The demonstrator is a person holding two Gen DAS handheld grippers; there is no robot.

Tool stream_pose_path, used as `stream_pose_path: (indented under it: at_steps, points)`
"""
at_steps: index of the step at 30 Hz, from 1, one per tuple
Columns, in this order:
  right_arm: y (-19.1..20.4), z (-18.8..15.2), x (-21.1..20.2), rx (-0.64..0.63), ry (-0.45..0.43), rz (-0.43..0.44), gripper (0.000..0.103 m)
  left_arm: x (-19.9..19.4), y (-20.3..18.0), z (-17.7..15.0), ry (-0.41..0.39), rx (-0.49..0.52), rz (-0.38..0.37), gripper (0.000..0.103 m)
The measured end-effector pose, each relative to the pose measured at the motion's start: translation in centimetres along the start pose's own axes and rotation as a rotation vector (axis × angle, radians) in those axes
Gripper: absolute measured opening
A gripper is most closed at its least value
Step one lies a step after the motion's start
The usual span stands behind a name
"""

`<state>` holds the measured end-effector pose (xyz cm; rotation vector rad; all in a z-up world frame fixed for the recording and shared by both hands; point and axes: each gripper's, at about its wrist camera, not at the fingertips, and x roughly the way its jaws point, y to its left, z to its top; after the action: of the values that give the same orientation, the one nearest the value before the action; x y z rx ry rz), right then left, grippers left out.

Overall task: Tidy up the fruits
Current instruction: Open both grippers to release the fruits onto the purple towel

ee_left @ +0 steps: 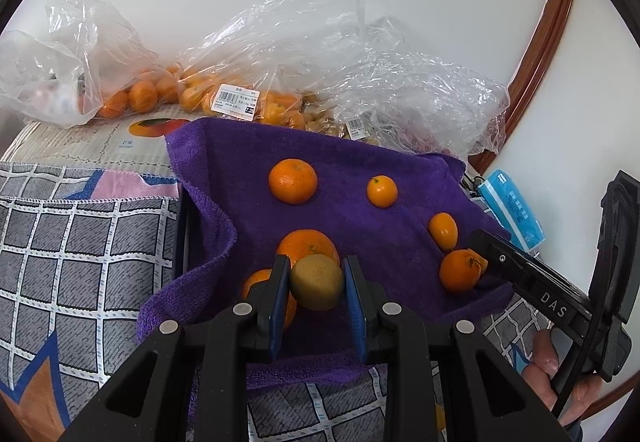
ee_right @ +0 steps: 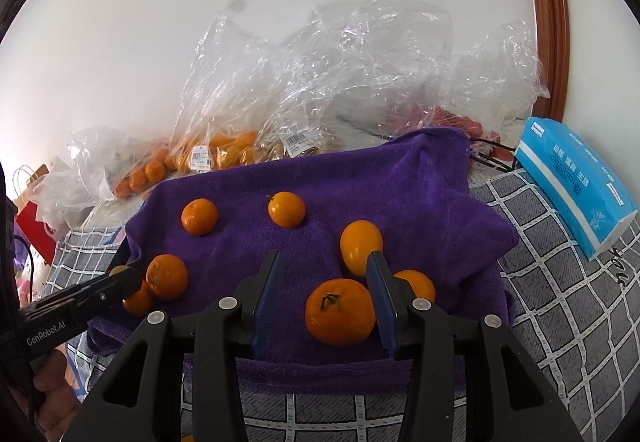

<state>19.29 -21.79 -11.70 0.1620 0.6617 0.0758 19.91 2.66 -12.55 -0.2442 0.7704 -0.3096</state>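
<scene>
My left gripper [ee_left: 316, 274] is clenched on a small greenish-brown fruit [ee_left: 317, 281], perhaps a kiwi, held just above a purple towel [ee_left: 360, 226]. Behind it sits a large orange [ee_left: 307, 244], partly hidden. A second orange [ee_left: 256, 284] is mostly covered by the left finger. My right gripper [ee_right: 324, 268] stands released, its blue pads either side of a stemmed mandarin [ee_right: 340, 312] that rests on the towel; the right pad looks very close, but I cannot tell whether it touches. Another orange [ee_right: 418, 284] peeks from behind that finger. At the back, crumpled clear plastic bags [ee_right: 320, 82] blur their contents. A blue tissue pack [ee_right: 576, 182] lies to the right.
</scene>
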Motion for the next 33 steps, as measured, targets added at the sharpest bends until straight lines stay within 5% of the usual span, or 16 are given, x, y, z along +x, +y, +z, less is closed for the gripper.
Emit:
stream_pose_path:
  at_steps: [33]
  points:
    - [0.5, -0.1, -0.1, -0.019, -0.004, -0.082, 0.066, -1.7, -0.4, 0.2, -0.071, -0.017, -0.024, 0.036]
